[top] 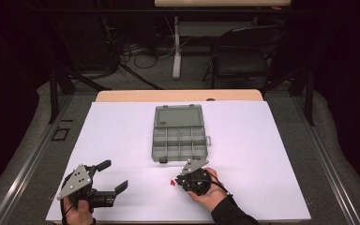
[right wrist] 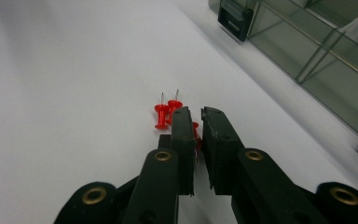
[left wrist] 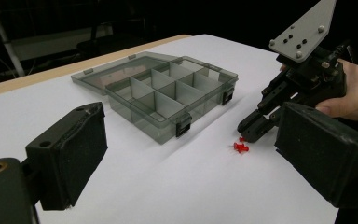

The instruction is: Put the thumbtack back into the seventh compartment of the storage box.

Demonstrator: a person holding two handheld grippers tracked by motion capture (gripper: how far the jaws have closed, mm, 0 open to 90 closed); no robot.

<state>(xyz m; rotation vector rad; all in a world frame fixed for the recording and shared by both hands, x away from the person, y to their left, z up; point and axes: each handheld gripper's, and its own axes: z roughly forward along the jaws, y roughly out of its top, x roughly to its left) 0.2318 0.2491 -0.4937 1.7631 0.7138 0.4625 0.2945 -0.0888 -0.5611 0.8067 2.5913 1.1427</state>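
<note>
The left gripper (top: 104, 177) rests near the table's (top: 122, 131) front edge, jaws spread, holding nothing. Farther right, the right gripper (right wrist: 196, 122) has clenched on a red pin (right wrist: 195, 133); two more pins (right wrist: 167, 112) lie just beside. Beyond stands the open box (top: 180, 133).

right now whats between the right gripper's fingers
A red pushpin sits pinched between the right gripper fingers, mostly hidden by them. Two more red pushpins lie just beyond on the table.

No readable text, label or sign anywhere
</note>
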